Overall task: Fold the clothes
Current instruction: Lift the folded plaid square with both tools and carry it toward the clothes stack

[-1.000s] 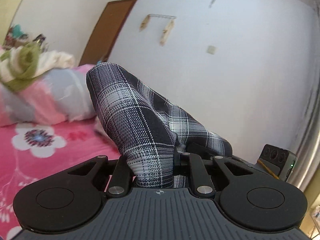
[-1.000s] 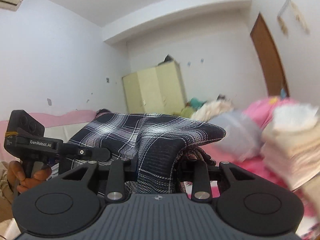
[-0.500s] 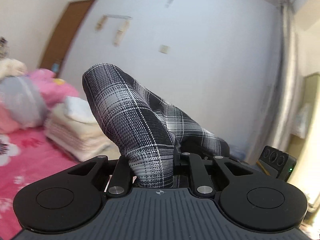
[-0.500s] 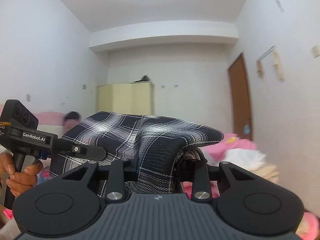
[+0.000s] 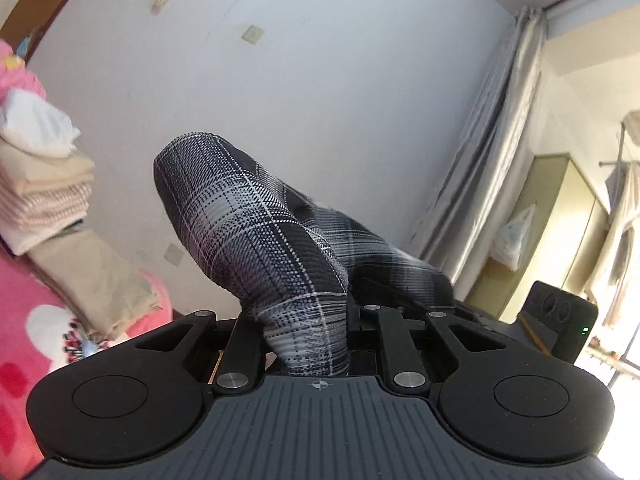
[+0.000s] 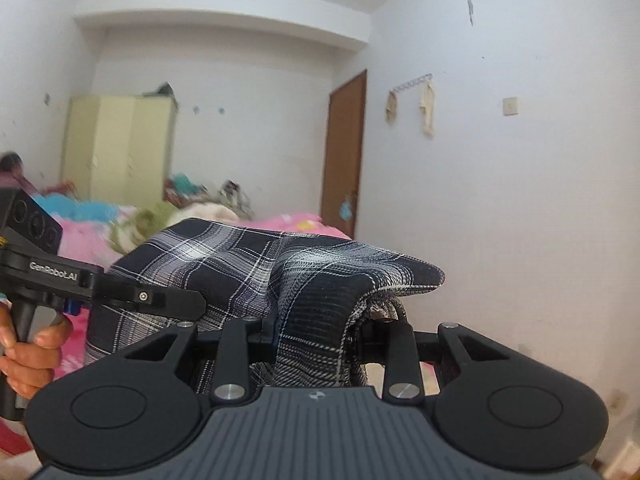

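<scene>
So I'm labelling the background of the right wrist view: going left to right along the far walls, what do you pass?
Pale yellow wardrobe → brown door → cloths hanging on a wall rack → wall switch plate.

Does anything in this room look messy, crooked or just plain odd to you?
The folded stack on the pink bed leans, its white top piece crumpled. Loose clothes are heaped by the yellow wardrobe. The plaid garment in both grippers bunches up rather than hanging flat.
</scene>
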The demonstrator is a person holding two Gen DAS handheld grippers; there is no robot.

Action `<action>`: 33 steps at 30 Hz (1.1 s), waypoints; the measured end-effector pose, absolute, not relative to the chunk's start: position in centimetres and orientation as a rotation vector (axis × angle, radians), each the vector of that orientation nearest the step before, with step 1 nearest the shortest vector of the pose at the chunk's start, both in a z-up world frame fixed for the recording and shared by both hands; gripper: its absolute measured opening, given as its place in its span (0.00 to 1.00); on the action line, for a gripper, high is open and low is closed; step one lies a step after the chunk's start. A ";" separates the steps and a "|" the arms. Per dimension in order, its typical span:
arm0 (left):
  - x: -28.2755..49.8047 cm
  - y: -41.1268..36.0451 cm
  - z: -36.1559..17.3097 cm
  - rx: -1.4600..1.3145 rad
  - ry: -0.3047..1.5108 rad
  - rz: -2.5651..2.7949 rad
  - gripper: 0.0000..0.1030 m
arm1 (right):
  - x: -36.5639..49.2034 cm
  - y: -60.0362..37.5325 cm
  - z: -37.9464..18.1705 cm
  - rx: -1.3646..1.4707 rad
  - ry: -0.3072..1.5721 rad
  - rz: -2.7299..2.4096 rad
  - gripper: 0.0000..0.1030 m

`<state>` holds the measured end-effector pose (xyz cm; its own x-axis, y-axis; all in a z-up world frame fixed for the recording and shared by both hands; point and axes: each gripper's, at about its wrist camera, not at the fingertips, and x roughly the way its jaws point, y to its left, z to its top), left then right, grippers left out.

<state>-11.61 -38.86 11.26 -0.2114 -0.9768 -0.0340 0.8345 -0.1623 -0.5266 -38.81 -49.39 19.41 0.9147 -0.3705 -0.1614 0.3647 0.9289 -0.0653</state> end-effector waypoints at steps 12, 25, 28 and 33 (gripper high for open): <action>-4.5 -51.8 4.0 -0.536 0.648 -1.594 0.15 | -25.9 -64.8 14.1 -0.026 0.355 -0.414 0.32; 7.2 -59.6 -3.6 -0.631 0.758 -1.379 0.15 | -5.2 -77.3 7.3 -0.177 0.642 -0.213 0.32; 9.1 -60.1 -5.2 -0.641 0.783 -1.337 0.15 | -1.5 -78.8 5.4 -0.211 0.697 -0.160 0.32; 9.8 -59.8 -6.5 -0.678 0.760 -1.326 0.15 | 1.4 -79.4 3.6 -0.248 0.737 -0.109 0.32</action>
